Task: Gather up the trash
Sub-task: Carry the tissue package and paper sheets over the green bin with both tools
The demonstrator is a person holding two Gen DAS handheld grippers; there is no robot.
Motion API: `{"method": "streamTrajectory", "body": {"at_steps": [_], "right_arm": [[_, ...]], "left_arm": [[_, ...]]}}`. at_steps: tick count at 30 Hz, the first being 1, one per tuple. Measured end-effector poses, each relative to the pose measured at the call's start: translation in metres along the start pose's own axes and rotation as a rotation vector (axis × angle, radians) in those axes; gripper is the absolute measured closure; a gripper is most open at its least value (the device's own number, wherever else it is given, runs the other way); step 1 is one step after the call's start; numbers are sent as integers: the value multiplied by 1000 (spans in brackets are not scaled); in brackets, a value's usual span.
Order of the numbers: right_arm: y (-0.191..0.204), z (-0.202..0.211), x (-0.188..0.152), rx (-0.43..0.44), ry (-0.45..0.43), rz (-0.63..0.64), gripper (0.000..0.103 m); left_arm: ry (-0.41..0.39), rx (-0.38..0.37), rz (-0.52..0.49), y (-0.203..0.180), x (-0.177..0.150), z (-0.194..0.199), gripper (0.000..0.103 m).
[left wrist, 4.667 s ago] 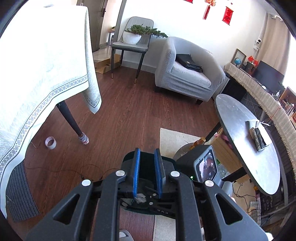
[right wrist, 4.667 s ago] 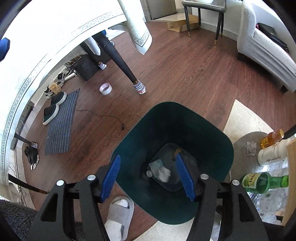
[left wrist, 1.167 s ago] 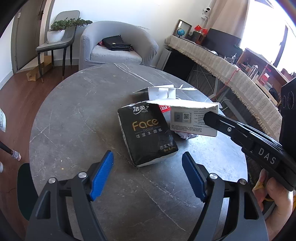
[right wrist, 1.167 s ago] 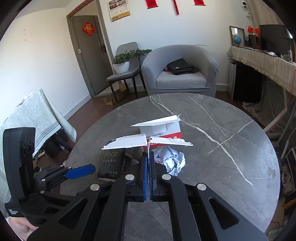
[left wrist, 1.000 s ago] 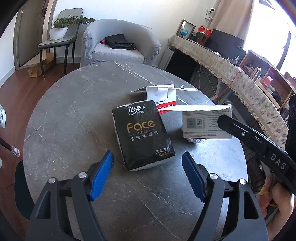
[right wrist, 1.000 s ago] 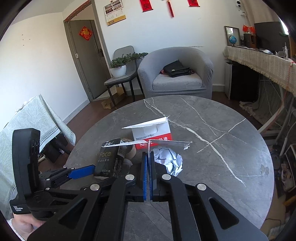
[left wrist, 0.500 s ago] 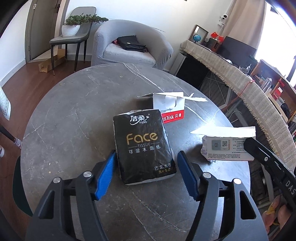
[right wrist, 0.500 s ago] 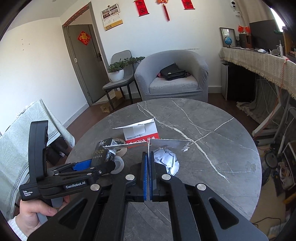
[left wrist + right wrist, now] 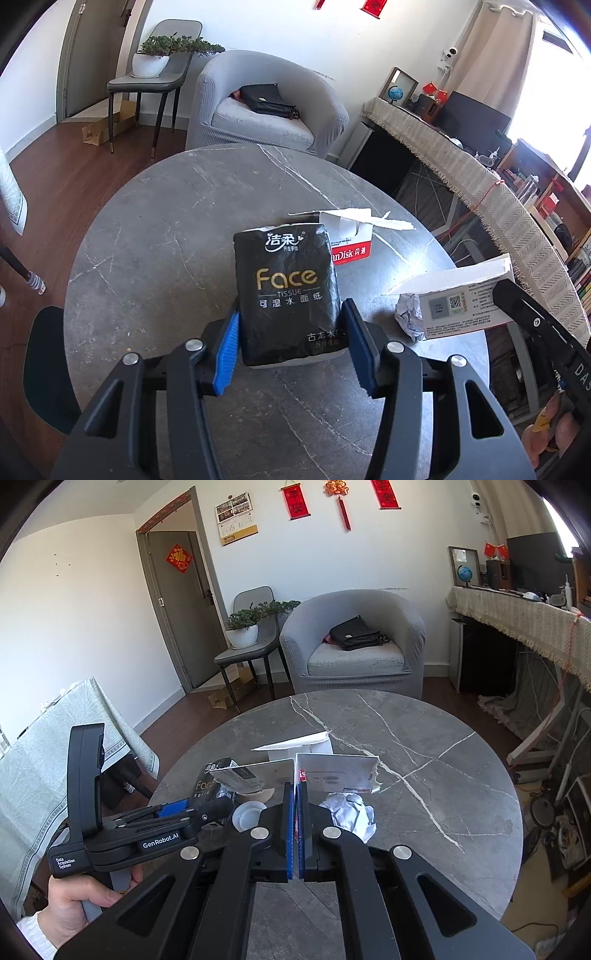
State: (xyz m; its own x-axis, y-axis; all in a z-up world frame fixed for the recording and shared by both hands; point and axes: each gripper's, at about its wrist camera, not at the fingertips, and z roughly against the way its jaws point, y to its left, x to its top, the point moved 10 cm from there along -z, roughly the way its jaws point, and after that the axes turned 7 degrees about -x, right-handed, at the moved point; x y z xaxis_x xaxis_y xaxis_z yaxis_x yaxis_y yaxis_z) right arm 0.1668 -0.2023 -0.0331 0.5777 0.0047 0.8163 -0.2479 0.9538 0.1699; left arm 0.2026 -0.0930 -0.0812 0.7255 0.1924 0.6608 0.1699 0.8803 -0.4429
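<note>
A black "Face" tissue pack (image 9: 288, 291) lies on the round grey marble table (image 9: 166, 221). Its near end sits between the blue pads of my left gripper (image 9: 290, 343), whose jaws are closing, and both pads touch the pack's sides. My right gripper (image 9: 295, 794) is shut on a torn white cardboard box (image 9: 332, 770), held a little above the table. That box (image 9: 461, 306) hangs at the right in the left wrist view. A crumpled paper ball (image 9: 351, 812) lies below it. A red-and-white SanDisk box (image 9: 351, 243) stands behind the pack.
A white ring-shaped thing (image 9: 247, 814) lies by the tissue pack. A dark green bin (image 9: 48, 369) stands on the floor left of the table. Beyond the table are a grey armchair (image 9: 351, 657), a chair with a plant (image 9: 243, 635) and a cloth-covered sideboard (image 9: 498, 206).
My left gripper's jaws have come in from wide apart onto the sides of the tissue pack. The right gripper has carried the white box off to the right, which uncovers the crumpled paper.
</note>
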Motion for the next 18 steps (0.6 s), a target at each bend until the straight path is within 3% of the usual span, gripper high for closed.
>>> {"method": "streamTrajectory", "body": {"at_steps": [18], "right_arm": [[67, -21, 16, 39, -15, 85, 102]], "left_arm": [[-105, 49, 4, 59, 32, 63, 48]]}}
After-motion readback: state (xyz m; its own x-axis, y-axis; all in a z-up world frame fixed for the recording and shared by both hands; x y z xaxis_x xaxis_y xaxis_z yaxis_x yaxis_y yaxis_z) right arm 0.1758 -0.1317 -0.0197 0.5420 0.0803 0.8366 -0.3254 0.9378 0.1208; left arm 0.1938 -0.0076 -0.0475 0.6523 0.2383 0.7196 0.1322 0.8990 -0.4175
